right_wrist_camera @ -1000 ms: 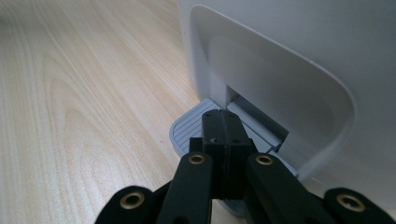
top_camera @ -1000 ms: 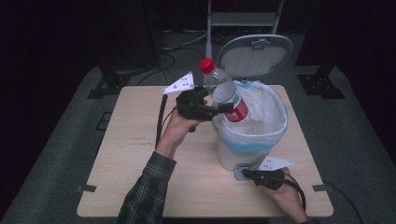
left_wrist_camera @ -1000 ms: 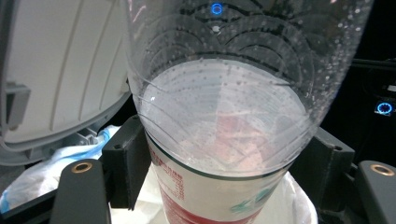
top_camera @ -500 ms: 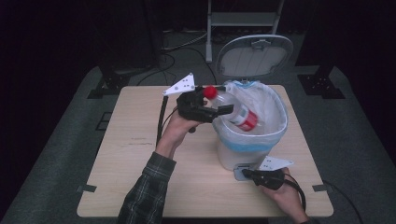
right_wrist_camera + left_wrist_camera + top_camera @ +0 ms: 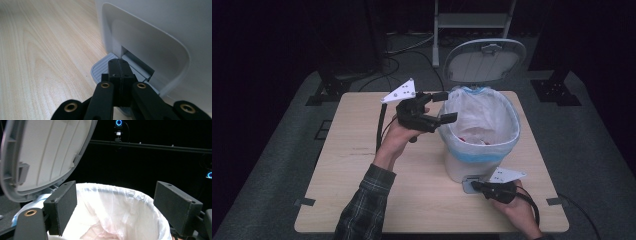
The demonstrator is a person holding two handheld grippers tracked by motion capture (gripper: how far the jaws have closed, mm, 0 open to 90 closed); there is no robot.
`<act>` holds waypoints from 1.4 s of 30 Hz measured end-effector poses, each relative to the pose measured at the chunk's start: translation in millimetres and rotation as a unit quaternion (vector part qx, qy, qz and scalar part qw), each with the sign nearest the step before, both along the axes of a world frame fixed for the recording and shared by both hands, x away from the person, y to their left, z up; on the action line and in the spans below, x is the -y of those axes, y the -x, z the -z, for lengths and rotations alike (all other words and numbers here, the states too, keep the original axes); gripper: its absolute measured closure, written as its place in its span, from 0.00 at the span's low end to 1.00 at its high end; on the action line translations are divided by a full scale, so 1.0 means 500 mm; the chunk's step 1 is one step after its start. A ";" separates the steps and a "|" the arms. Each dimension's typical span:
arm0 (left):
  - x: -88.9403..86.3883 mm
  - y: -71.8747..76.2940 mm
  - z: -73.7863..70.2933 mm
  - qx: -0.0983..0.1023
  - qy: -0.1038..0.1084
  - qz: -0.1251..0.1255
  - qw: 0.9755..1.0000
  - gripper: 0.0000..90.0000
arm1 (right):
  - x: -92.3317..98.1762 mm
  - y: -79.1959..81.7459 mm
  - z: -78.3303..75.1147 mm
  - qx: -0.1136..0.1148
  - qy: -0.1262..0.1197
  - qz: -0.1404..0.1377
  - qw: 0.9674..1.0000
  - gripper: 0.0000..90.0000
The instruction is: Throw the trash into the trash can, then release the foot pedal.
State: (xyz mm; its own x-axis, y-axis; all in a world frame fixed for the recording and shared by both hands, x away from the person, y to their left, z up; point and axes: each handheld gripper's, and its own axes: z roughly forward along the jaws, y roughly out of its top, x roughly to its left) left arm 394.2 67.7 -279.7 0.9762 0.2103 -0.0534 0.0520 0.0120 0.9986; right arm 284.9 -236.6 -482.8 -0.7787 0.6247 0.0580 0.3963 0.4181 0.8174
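Nearest the person, the right tool (image 5: 119,75) has its jaws pressed fully together, holding nothing, tips bearing down on the grey pedal (image 5: 102,68) at the foot of the bin (image 5: 462,167) on the desk (image 5: 352,165). Best to keep that pressure steady so the lid (image 5: 484,60) stays up. Farther on, the left tool (image 5: 439,107) hovers at the rim, jaws just opened and empty; the bottle (image 5: 469,136) seems to lie inside the liner (image 5: 117,205). Draw that hand straight back before easing off the pedal
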 end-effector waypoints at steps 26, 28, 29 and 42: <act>-0.137 0.089 0.040 0.011 -0.062 -0.060 0.996 0.10 | 0.006 0.010 -0.029 0.009 -0.022 -0.004 1.000 0.95; -0.149 0.097 0.051 0.008 -0.068 -0.069 0.995 0.08 | 0.009 0.013 -0.035 0.011 -0.022 -0.004 1.000 0.94; -0.153 0.100 0.054 0.008 -0.070 -0.072 0.995 0.07 | 0.010 0.016 -0.037 0.010 -0.026 -0.005 1.000 0.93; -0.226 0.149 0.134 -0.014 -0.111 -0.125 0.986 0.00 | 0.044 0.044 -0.044 0.008 -0.037 0.010 0.999 0.82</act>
